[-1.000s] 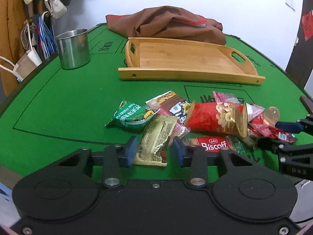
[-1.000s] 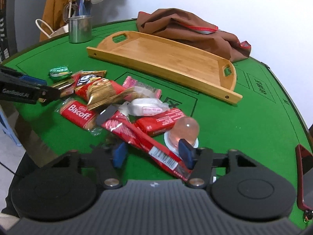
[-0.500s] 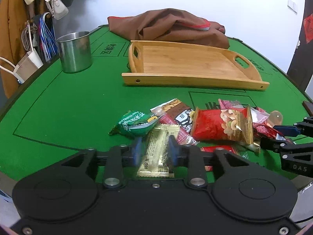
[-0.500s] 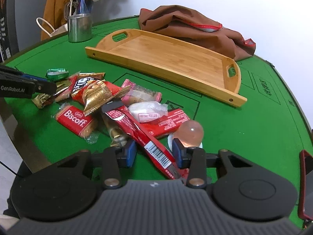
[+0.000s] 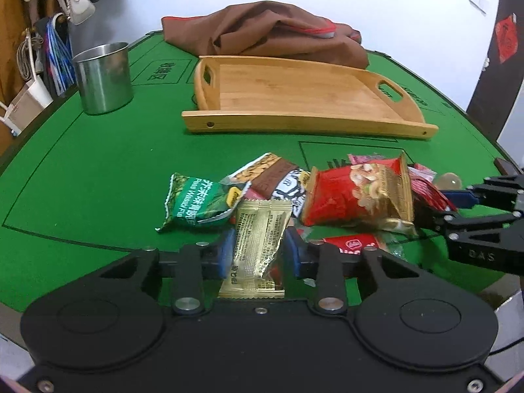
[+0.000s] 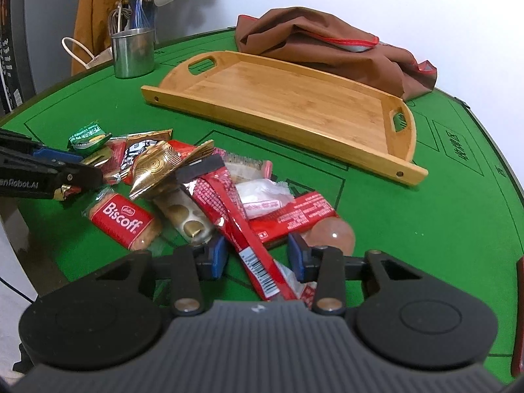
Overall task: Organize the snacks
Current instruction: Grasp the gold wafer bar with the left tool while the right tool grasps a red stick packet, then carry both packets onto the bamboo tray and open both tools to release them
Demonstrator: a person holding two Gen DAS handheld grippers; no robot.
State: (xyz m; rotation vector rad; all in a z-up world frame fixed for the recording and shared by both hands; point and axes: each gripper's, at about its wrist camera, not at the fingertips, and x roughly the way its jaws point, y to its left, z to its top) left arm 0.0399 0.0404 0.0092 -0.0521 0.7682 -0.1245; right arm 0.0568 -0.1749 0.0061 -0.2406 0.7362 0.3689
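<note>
A pile of snack packets lies on the green table (image 5: 82, 177), in front of an empty wooden tray (image 5: 304, 121). My left gripper (image 5: 259, 252) is closing, and its pads press the sides of a gold foil packet (image 5: 258, 229). A green pea packet (image 5: 196, 204) and a red nut packet (image 5: 353, 193) lie just beyond it. My right gripper (image 6: 257, 258) straddles a long red stick packet (image 6: 229, 209). Its jaws have narrowed but stand clear of the packet's edges. A Biscoff biscuit (image 6: 122, 221) lies to its left and a pink jelly cup (image 6: 334, 232) to its right.
A steel cup (image 5: 103, 78) stands at the back left. A brown cloth (image 5: 271, 36) is heaped behind the tray. Bags and coats hang past the table's left edge. The left gripper's fingers (image 6: 82, 172) reach into the pile from the left in the right wrist view.
The left jaws, wide apart a second ago, have come in onto the gold packet. The right jaws have narrowed around the red stick and slid forward over it.
</note>
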